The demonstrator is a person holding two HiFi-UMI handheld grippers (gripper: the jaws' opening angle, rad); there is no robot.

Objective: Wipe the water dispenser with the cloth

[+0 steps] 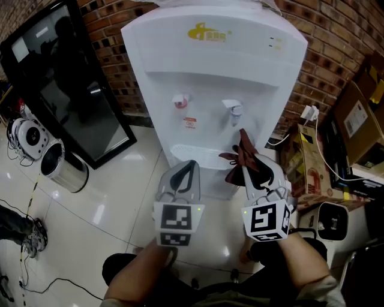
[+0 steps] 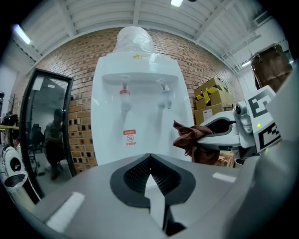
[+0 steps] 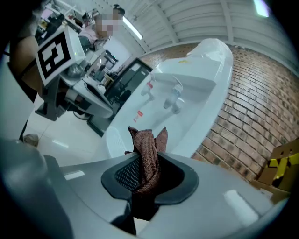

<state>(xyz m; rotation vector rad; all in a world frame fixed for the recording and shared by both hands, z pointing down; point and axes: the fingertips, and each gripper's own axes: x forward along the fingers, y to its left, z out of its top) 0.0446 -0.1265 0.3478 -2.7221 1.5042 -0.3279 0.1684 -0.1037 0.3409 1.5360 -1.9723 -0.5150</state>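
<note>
The right gripper (image 1: 255, 172) is clenched on the brown cloth (image 3: 146, 156) — the cloth sticks up out of the jaws, near the front of the white water dispenser (image 1: 210, 90) beside the drip tray (image 1: 201, 157). The left gripper (image 2: 149, 161) has its jaws together, nothing between them — apart from the dispenser.

A storeroom-like workspace: brick wall (image 1: 336, 36) and dispenser (image 1: 210, 72) beyond the fingers (image 1: 180, 180), cardboard boxes (image 1: 309, 162) to their right, glossy tiled floor (image 1: 90, 210), ribbed metal ceiling (image 2: 117, 14).

Against the brick wall (image 1: 336, 42) leans what looks like a dark glass panel (image 1: 78, 96), a steel bin (image 1: 60, 166) near it.
</note>
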